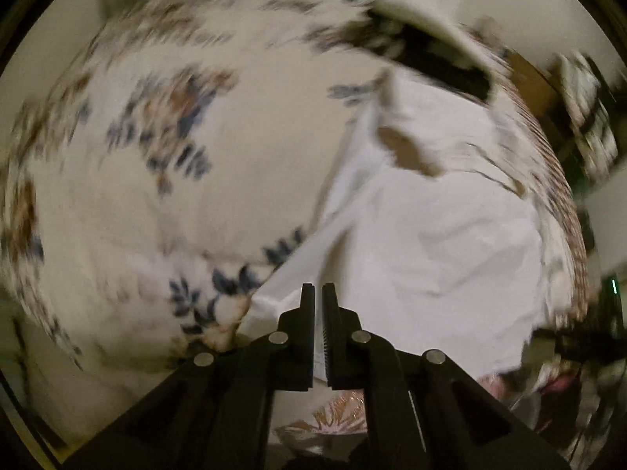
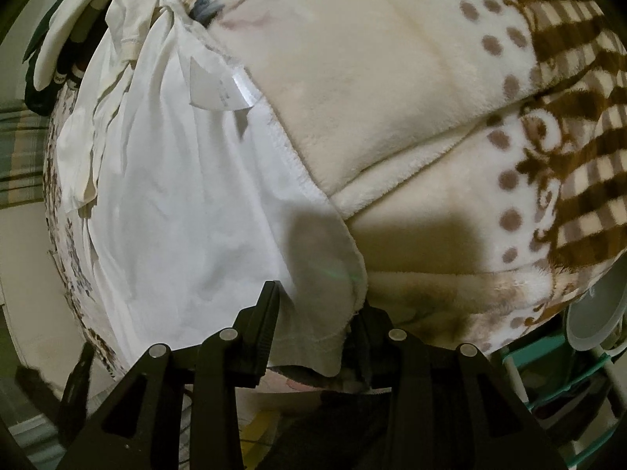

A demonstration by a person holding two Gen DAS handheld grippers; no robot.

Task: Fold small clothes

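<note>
1. The left tool is sitting at the bottom centre of the left wrist view with its jaws drawn together to a thin slit, nothing visibly caught between the tips.
2. Its tips are hovering over the lower left edge of the white garment; whether they are touching the cloth cannot be told through the blur.
3. The right tool is standing partly open at the bottom centre of the right wrist view, and a corner of the white garment is lying between its fingers, draping over the right one; whether the pads are pressing on the cloth cannot be told.
4. One white garment is showing, spread on a cream blanket printed with brown dots and a brown check border.
5. In the right wrist view its long axis is running from the lower centre up to the upper left of the frame, where its bunched, knotted end is lying.
6. One white label is sticking up from the garment's right edge in the upper left part of that view.
7. In the left wrist view the garment is filling the right half, beside a blue and brown floral cover on the left.
</note>
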